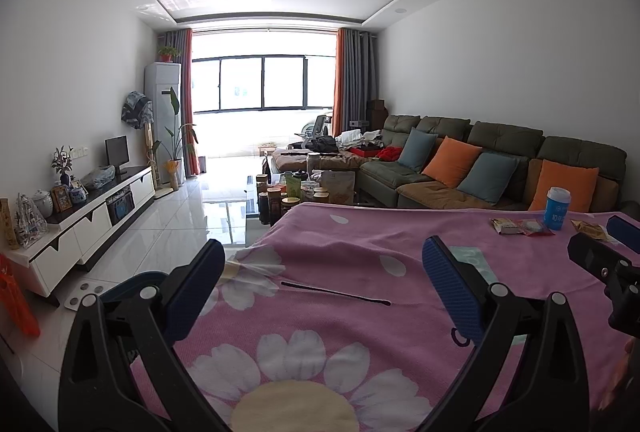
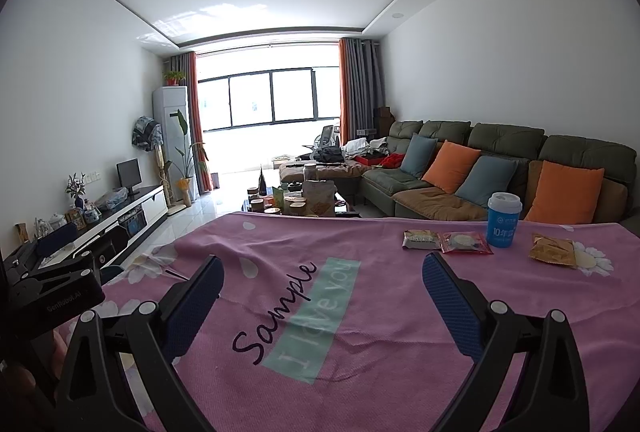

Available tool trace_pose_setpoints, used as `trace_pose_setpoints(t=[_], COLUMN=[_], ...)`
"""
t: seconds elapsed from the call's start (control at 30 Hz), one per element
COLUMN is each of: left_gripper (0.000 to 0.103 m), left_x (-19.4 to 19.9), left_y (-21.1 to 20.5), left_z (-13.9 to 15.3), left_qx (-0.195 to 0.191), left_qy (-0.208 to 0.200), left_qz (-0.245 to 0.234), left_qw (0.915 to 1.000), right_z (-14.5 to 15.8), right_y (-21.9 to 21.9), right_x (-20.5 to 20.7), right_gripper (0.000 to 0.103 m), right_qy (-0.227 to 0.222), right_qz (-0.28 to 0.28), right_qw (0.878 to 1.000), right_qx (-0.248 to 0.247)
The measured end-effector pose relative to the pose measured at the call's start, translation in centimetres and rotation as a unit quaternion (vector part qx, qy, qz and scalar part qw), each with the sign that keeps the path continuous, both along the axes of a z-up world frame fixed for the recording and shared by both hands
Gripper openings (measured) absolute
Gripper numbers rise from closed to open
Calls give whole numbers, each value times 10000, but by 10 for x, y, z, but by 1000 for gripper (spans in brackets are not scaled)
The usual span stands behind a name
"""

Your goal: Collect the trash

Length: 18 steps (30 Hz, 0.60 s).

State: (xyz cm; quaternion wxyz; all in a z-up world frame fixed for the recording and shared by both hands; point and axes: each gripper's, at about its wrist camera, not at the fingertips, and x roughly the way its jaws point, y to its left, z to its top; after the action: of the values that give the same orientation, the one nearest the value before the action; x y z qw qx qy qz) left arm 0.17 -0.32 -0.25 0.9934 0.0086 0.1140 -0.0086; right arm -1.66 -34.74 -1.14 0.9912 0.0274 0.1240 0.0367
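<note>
A table under a pink flowered cloth [image 2: 360, 312] carries the trash at its far right: a brown-and-white wrapper [image 2: 420, 240], a red wrapper [image 2: 466, 244], a blue paper cup [image 2: 503, 220] standing upright, and a tan wrapper [image 2: 554, 250]. The same wrappers [image 1: 520, 227] and cup [image 1: 557, 209] show in the left wrist view. My left gripper [image 1: 324, 256] is open and empty over the cloth's left part. My right gripper [image 2: 322, 274] is open and empty over the cloth's middle, short of the trash. The right gripper's body shows at the left wrist view's right edge [image 1: 608, 264].
A blue bin's rim [image 1: 132, 284] sits on the floor left of the table. A cluttered coffee table [image 2: 296, 200] stands beyond the table, a green sofa [image 2: 500, 168] with cushions to the right, a TV cabinet [image 1: 88, 216] to the left.
</note>
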Motion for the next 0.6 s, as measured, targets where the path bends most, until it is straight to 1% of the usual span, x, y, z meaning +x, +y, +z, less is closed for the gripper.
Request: trace_pose_setpoints(t=[0.6], left_gripper=[97], left_x=[1], left_y=[1], left_z=[-1], left_qx=[2], left_qy=[-2], left_qz=[11], left_qw=[10000], right_z=[1], right_y=[1], right_x=[1], right_gripper=[96], right_qy=[3], right_qz=[0], right_qw=[10000], right_qx=[6])
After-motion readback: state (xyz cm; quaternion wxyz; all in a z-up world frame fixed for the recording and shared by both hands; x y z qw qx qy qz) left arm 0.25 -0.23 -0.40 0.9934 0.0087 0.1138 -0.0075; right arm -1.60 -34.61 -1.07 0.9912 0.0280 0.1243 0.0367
